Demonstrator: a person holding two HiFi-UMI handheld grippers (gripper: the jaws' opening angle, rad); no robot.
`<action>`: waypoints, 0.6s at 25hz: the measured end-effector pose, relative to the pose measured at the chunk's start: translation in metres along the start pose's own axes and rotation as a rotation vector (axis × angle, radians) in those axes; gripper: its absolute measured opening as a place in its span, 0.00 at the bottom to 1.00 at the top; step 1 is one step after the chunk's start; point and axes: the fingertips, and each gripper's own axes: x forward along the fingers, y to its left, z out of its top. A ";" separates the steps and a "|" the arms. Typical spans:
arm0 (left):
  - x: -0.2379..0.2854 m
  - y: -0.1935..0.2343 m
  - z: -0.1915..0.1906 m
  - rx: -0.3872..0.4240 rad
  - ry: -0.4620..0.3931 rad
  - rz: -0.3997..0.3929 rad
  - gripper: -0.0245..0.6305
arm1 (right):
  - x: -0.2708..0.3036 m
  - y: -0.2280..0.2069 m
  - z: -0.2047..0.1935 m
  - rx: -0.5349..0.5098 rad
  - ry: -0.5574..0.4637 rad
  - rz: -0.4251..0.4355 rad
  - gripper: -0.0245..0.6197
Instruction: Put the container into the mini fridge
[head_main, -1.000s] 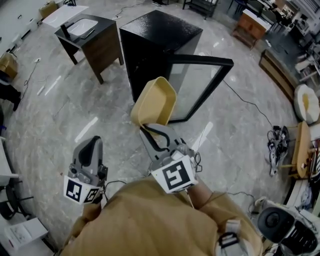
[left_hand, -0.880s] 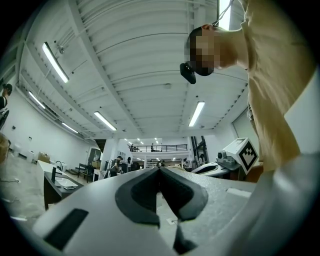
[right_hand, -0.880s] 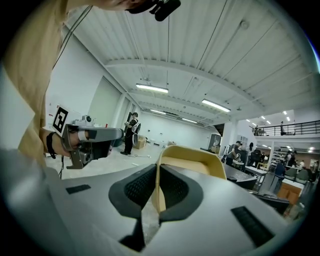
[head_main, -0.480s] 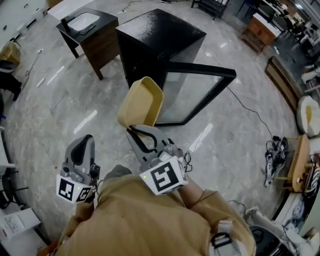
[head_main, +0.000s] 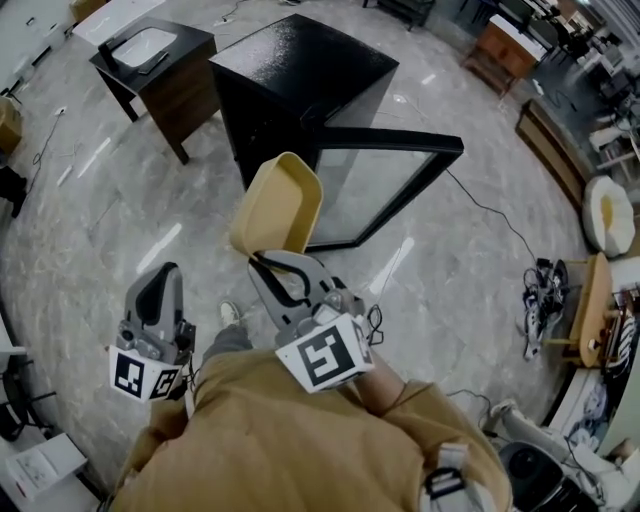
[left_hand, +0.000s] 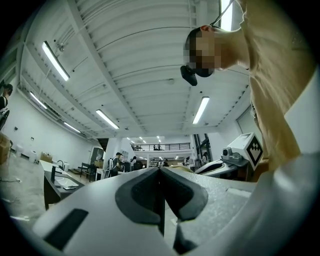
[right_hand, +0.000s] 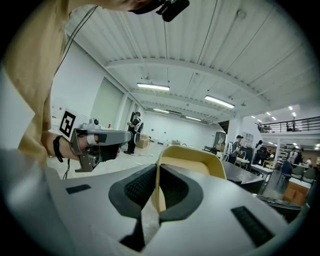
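grey marble floor, with the black mini fridge at the far side, its glass door swung open. the right gripper clamps the rim of the tan container, holding it tilted in the air near the opening, probably to slide it in edge first. the left gripper, pinched shut on nothing, hangs near left, out of the way.
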 end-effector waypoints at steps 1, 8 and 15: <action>0.001 0.006 -0.002 -0.001 0.004 -0.004 0.04 | 0.004 -0.002 -0.001 -0.002 0.005 -0.008 0.06; 0.014 0.068 -0.017 0.023 0.050 -0.021 0.04 | 0.050 -0.026 -0.006 -0.007 0.074 -0.075 0.06; 0.034 0.146 -0.025 0.019 0.048 -0.016 0.04 | 0.120 -0.040 -0.005 -0.005 0.114 -0.117 0.06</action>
